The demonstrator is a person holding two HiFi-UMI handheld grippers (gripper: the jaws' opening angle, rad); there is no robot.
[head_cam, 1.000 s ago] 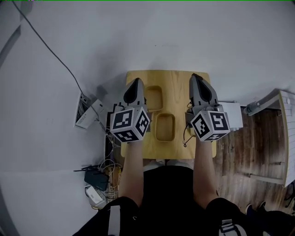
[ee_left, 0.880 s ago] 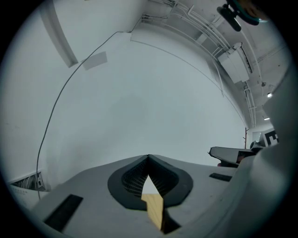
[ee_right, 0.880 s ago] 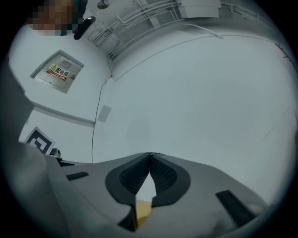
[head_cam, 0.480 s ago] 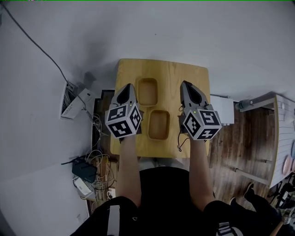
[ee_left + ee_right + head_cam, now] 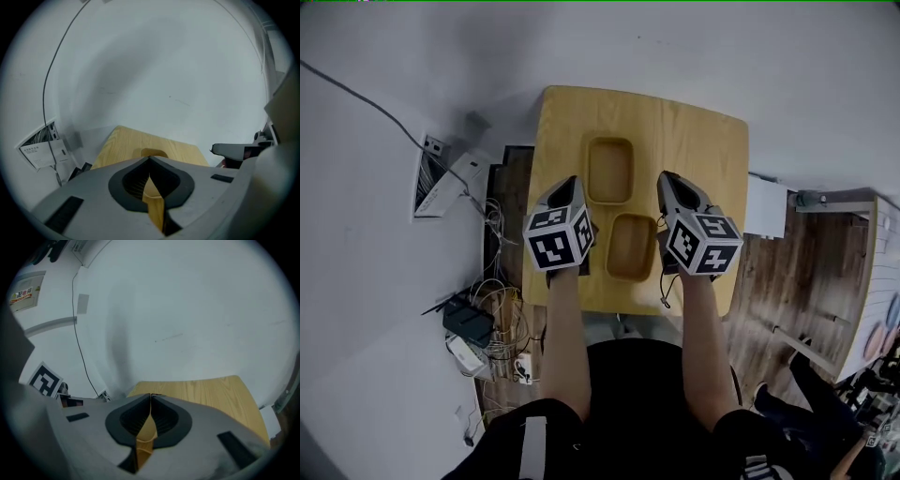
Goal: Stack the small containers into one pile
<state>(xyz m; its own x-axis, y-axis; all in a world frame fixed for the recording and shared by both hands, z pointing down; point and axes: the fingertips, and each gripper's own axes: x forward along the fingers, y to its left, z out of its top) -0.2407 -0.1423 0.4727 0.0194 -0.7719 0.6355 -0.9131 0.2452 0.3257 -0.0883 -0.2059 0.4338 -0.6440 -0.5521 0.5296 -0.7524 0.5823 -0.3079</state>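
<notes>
Two small wooden containers lie apart on a small wooden table point(image 5: 694, 131). The far container point(image 5: 609, 171) is near the table's middle; the near container point(image 5: 631, 247) sits closer to me, a little to the right. My left gripper point(image 5: 569, 181) hovers at the left of both, jaws shut and empty. On the right side my right gripper point(image 5: 666, 176) is also shut with nothing in it. In the left gripper view the far container point(image 5: 152, 152) peeks over the shut left gripper point(image 5: 149, 158). The right gripper view shows the right gripper point(image 5: 150, 394) shut over the tabletop point(image 5: 211, 392).
Left of the table, cables point(image 5: 492, 309), a dark box point(image 5: 467, 322) and a white socket unit point(image 5: 441, 183) lie on the floor. A white box point(image 5: 766, 206) stands at the table's right edge, with wooden flooring point(image 5: 778, 300) beyond it.
Both grippers have drawn back toward the table's near edge and stand beside the near container. My head view has shifted, so more of the table's far part shows. Jaws stayed shut.
</notes>
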